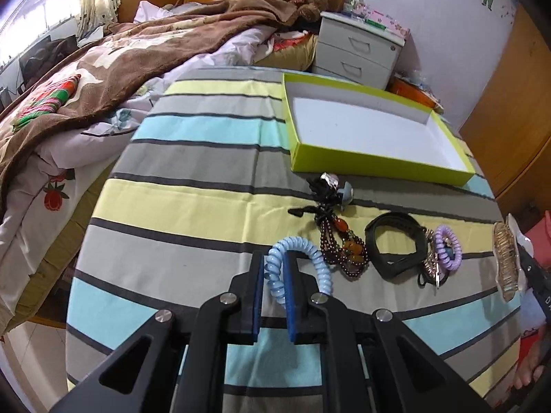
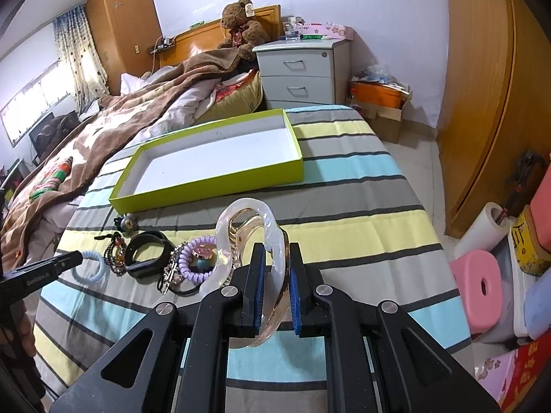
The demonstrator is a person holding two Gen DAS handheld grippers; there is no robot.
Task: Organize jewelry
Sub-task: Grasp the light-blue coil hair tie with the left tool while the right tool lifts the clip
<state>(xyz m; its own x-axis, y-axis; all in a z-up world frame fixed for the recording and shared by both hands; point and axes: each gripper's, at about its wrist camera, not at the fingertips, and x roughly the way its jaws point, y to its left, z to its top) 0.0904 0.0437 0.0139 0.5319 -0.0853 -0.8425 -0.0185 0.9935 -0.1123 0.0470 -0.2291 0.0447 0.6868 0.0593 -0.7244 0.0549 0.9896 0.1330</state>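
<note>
Clamping my left gripper (image 1: 274, 268) around a pale blue coil hair tie (image 1: 296, 268), I am pinching one side of its loop between the blue pads while the rest of the ring is curving out to the right, just above the striped cloth (image 1: 179, 206). My right gripper (image 2: 277, 268) is squeezing a clear, amber-tinted hair claw (image 2: 251, 241) by one side of its arched body, and the claw is standing up out of the jaws with its teeth facing the left of that view.

Between the two grippers, the remaining pieces are lying in a row on the cloth: a dark beaded bracelet with orange stones (image 1: 344, 251), a black band (image 1: 396, 247) just beside it, then a purple coil hair tie (image 1: 447, 246) sitting on a glittering piece and a thin black elastic, which I am seeing too tangled to separate. A small dark charm with a round grey pendant (image 1: 332, 186) is resting just in front of the lime-green box (image 1: 378, 163), close to its near wall. The box is sitting open on the far part of the cloth, showing a bare white floor inside.

Beyond the cloth, a brown blanket (image 1: 137, 51) is bunching over the bed, a teddy bear (image 2: 242, 24) is leaning at the headboard, and a white drawer unit (image 2: 299, 72) is standing beside it.
</note>
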